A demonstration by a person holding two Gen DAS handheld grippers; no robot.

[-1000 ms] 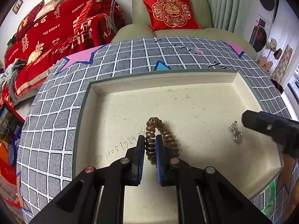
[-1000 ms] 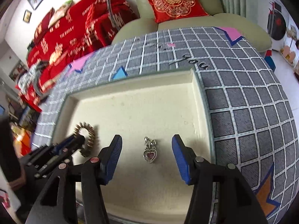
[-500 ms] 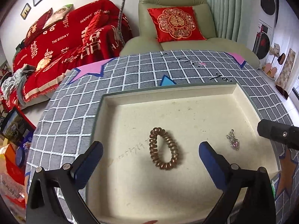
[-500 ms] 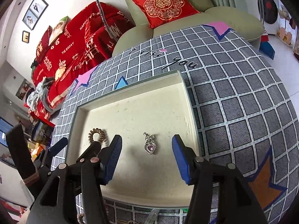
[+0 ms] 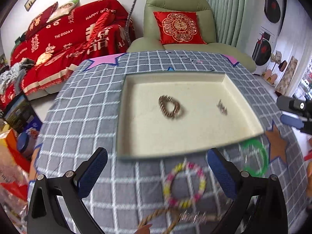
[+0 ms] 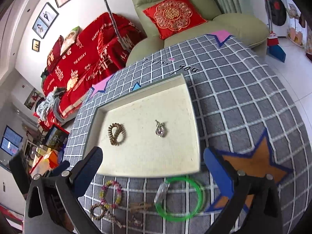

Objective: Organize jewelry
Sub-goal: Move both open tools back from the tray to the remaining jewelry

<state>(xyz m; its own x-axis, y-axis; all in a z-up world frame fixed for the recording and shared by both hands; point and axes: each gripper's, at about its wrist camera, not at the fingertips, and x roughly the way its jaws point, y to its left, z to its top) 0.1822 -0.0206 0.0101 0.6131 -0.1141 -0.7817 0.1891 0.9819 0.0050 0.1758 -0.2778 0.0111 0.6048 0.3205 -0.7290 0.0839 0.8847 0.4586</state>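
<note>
A cream tray sits on the grey checked tablecloth. In it lie a bronze coil bracelet and, to its right, a heart pendant. My left gripper is open over the tray's near rim, holding nothing. My right gripper hangs at the same rim, jaws opening, nothing between them. In front of the tray, on the cloth, are a pink-and-yellow bead bracelet, a green bangle, a brown bead bracelet and a rope cord.
The tablecloth covers a round table whose edges fall away on all sides. A green armchair with a red cushion stands behind it, and a red-covered sofa at the back left. Boxes and bags crowd the floor on the left.
My left gripper let go of the coil bracelet and opened wide. Both grippers drew back and up from the tray, bringing the loose jewelry near the table edge into view. The right jaws spread wider.
</note>
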